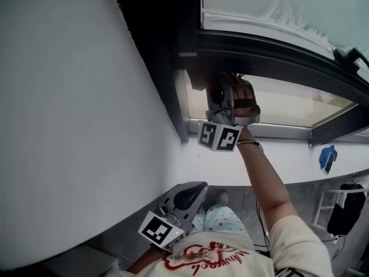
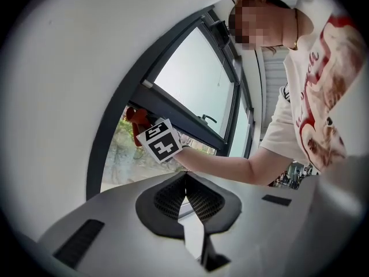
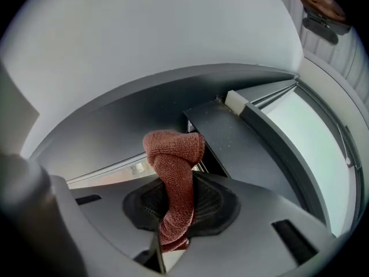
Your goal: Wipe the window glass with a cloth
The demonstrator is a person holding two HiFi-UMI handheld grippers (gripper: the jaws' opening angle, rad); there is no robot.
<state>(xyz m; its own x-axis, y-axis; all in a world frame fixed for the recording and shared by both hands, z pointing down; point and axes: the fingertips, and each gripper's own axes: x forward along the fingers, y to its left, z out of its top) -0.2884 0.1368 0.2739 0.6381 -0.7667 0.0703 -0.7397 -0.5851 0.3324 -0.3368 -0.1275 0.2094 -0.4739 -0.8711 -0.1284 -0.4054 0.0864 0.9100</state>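
Read the right gripper (image 3: 176, 198) as clamped on the cloth (image 3: 173, 160), with the knotted end left projecting ahead of the jaws, likely so that fabric rather than plastic meets the glass (image 3: 326, 154), lying right of the jaws past the frame (image 3: 230, 128). Read the left gripper (image 2: 185, 198) as closed on nothing, jaws together, parked well below the right jaws, presumably unneeded for wiping. Note no container in view

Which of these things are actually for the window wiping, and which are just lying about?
In use: red-brown cloth, right gripper shut on it, window glass.
Just about: left gripper, shut and empty; blue object; dark bag.
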